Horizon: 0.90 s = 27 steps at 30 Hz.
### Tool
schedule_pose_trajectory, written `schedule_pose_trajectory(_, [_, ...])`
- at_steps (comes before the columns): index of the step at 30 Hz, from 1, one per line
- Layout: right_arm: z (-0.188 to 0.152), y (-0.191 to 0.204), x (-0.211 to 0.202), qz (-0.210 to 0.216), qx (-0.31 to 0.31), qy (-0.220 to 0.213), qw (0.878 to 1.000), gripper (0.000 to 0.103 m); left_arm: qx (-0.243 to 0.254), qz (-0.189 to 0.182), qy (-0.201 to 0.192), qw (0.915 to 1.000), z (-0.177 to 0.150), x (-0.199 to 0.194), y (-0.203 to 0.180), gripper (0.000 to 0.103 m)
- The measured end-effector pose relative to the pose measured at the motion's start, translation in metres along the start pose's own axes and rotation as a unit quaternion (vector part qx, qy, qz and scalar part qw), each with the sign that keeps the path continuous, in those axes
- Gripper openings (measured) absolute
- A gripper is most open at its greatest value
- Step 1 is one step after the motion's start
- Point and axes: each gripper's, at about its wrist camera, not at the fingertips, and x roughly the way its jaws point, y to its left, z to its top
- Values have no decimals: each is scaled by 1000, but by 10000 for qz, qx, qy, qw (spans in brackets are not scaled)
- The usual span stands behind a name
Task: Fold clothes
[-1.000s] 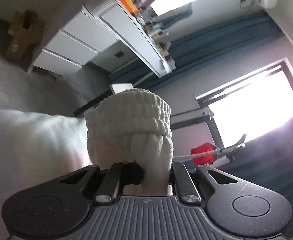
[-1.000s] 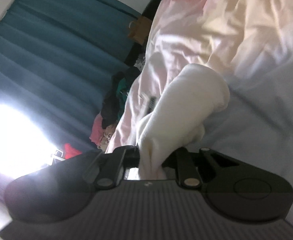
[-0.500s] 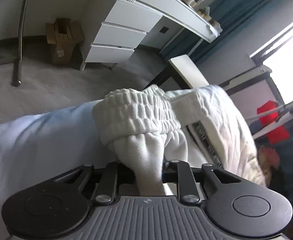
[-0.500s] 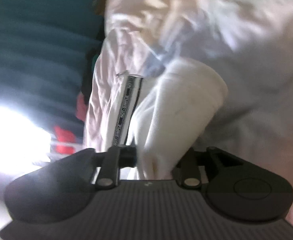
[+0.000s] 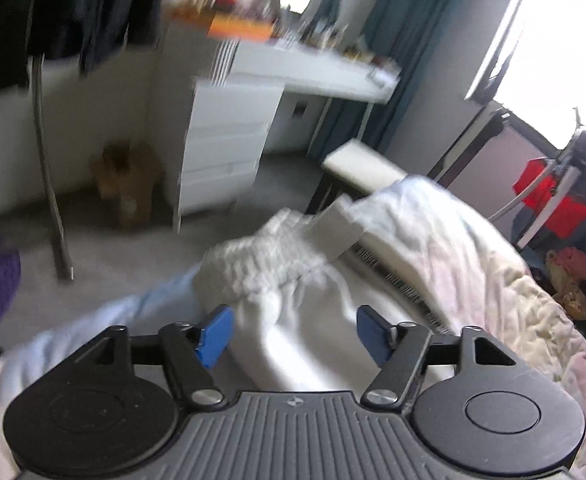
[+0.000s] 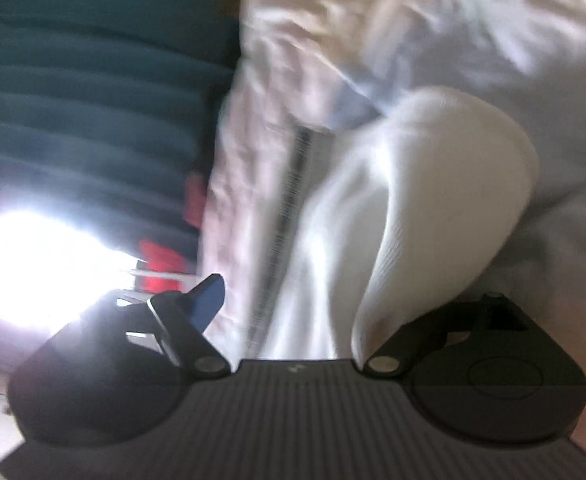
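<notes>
Left wrist view, one white garment [image 5: 293,320] on bed [image 5: 513,280], left tongs [image 5: 293,336] wide, right tongs [image 6: 333,300] wide

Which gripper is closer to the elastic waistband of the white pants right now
Left. The left gripper sits open just behind the gathered waistband. The right gripper is open at a smooth folded part; no waistband shows there.

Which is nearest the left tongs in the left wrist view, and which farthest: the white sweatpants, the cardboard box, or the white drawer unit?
1. White sweatpants: lying on the bed between the open left tongs.
2. Cardboard box: on the floor, up and to the left.
3. White drawer unit: just behind the box, by the wall; these two are nearly level.
</notes>
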Motion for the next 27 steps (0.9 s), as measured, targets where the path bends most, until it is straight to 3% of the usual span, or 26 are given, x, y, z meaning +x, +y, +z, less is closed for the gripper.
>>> schedule_pose_trajectory(2, [1, 4, -8, 609, 97, -178, 9979, 85, 203, -34, -203, 9996, -1, -12, -10, 76])
schedule_pose_trajectory(4, [0, 7, -10, 795, 102, -241, 9965, 84, 405, -68, -407, 9983, -2, -25, -21, 77])
schedule_pose_trajectory(5, [-1, 7, -9, 726, 78, -241, 9970, 84, 506, -85, -508, 9974, -2, -31, -26, 77])
schedule_pose_trajectory(10, [-2, -12, 12, -425, 122, 197, 9988, 81, 1056, -444, -545, 9919, -14, -29, -56, 78])
schedule_pose_trajectory(12, [-3, -13, 15, -572, -16, 301, 9979, 81, 1279, -626, -549, 9883, -22, -30, -68, 79])
schedule_pose_trajectory(18, [-9, 9, 6, 226, -224, 61, 9995, 84, 1822, -1086, -264, 9769, -57, -16, -105, 80])
schedule_pose_trajectory(21, [-12, 15, 1, 455, -223, -72, 9987, 84, 2187, -1348, -16, 9664, -88, -12, -130, 80])
schedule_pose_trajectory(25, [-15, 3, 14, -561, -314, 202, 9977, 82, 2723, -1527, 225, 9498, -131, -4, -157, 80])
schedule_pose_trajectory(26, [-17, 1, 20, -904, -339, 333, 9948, 73, 2842, -1515, 245, 9464, -140, 0, -162, 80])
schedule_pose_trajectory(27, [-20, 1, 23, -1066, -426, 374, 9927, 70, 2961, -1503, 264, 9429, -149, 5, -168, 80])
